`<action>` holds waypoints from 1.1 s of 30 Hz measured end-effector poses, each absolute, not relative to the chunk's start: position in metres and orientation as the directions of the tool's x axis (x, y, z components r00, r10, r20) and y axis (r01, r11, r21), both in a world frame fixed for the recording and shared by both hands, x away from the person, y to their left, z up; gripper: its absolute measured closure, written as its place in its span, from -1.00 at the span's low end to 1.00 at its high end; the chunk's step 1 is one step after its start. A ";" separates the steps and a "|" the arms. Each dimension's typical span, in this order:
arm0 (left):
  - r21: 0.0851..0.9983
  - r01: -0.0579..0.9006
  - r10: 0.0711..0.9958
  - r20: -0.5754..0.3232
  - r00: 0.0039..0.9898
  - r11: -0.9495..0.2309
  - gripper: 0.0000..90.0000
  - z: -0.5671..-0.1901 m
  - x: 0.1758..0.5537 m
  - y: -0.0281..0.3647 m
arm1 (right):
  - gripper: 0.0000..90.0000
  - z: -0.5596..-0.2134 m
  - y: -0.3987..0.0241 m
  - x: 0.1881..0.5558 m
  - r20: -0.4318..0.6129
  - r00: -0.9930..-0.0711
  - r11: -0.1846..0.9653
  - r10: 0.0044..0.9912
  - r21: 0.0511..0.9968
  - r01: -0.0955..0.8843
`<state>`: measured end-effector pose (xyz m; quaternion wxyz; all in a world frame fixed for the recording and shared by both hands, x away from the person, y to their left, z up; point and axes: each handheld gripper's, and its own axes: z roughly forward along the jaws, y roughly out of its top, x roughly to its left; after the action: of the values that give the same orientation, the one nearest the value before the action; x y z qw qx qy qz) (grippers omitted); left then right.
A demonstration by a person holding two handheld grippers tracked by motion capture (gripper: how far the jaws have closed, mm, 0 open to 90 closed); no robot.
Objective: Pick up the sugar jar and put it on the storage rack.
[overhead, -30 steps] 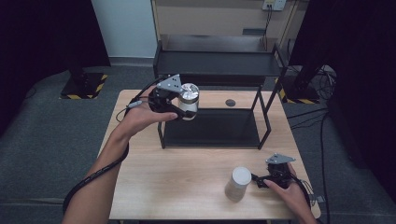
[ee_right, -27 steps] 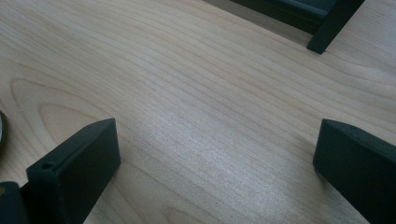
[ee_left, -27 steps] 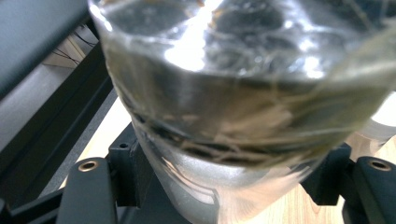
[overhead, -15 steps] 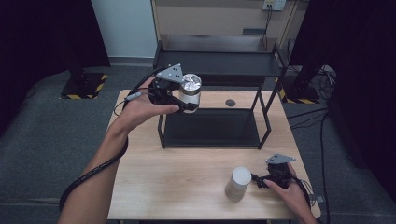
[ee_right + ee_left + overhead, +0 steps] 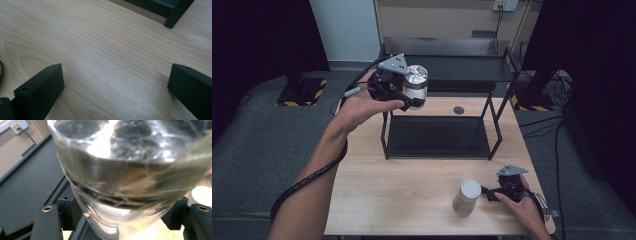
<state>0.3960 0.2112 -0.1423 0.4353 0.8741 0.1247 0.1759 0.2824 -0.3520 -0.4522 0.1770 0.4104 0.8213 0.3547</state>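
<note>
My left gripper point(image 5: 412, 95) is shut on a clear, shiny jar point(image 5: 416, 80) and holds it in the air at the front left corner of the black rack's top shelf point(image 5: 462, 67). In the left gripper view the jar point(image 5: 125, 170) is pressed between both jaws of the left gripper point(image 5: 120, 222), seen close up. My right gripper point(image 5: 490, 192) rests on the table at the front right, its jaws wide open toward a white-topped cup point(image 5: 467, 197) without touching it. Bare wood lies between the jaws of my right gripper point(image 5: 112, 82).
The black two-level rack has a lower shelf point(image 5: 437, 136) on the wooden table point(image 5: 402, 195). A small dark disc point(image 5: 458, 109) lies on the table behind it. A rack leg point(image 5: 178, 13) stands ahead of the right gripper. Dark floor surrounds the table.
My left hand has lifted the jar from the height of the rack's front rail up to top-shelf level. The right hand and the white-topped cup have stayed put.
</note>
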 end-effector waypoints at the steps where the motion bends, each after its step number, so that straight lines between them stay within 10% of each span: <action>1: 0.806 0.064 0.372 0.199 0.907 -0.588 -0.33 -0.141 0.396 0.211 | -0.98 -0.452 -0.352 0.282 0.001 -0.600 0.411 0.800 0.728 0.548; 33: 0.837 0.160 0.567 0.202 0.798 -0.523 -0.33 -0.115 0.405 0.181 | -0.97 -0.452 -0.352 0.281 0.002 -0.596 0.407 0.803 0.728 0.551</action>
<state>0.4053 0.1809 -0.1146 0.4379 0.8411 0.2160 0.2327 0.2814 -0.3515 -0.4522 0.1773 0.4130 0.8199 0.3547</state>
